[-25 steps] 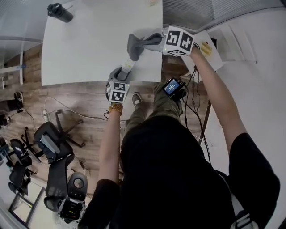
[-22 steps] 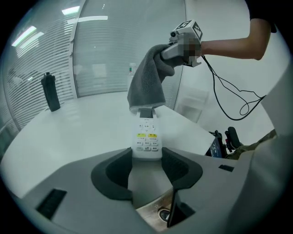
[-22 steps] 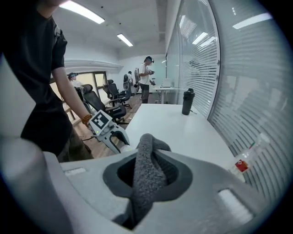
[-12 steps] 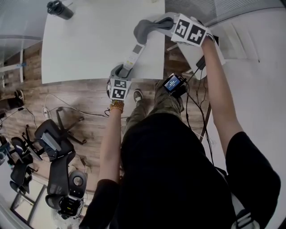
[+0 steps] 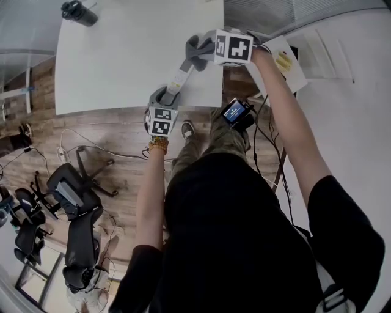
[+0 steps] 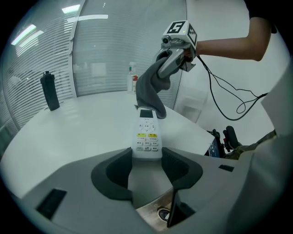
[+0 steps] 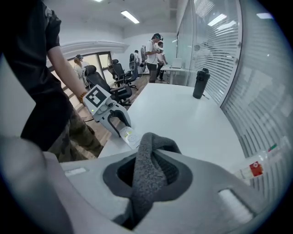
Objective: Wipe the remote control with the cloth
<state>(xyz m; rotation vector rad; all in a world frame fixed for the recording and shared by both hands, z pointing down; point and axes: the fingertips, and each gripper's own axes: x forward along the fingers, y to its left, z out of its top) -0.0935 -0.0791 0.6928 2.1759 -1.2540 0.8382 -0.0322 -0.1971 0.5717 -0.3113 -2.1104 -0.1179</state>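
Observation:
A white remote control (image 5: pixel 179 77) lies near the front edge of the white table (image 5: pixel 110 61), pointing away from me. My left gripper (image 5: pixel 167 93) is shut on its near end, and the pads press both sides (image 6: pixel 146 137). My right gripper (image 5: pixel 205 51) is shut on a dark grey cloth (image 5: pixel 195 50). In the left gripper view the cloth (image 6: pixel 150 91) hangs from the right gripper (image 6: pixel 162 68) and its lower end drapes over the remote's far tip. In the right gripper view the cloth (image 7: pixel 151 151) fills the jaws, with the remote (image 7: pixel 130 136) and left gripper (image 7: pixel 111 115) beyond.
A black bottle (image 5: pixel 78 12) stands at the table's far left corner. A spray bottle (image 6: pixel 132 77) stands by the glass wall. A small lit screen (image 5: pixel 235 114) with cables hangs by my leg. Office chairs (image 5: pixel 73 195) stand on the wooden floor to the left.
The right gripper lifted the cloth off the remote toward the far right, then came back down, so the cloth now lies on the remote's far tip. The left gripper has kept still.

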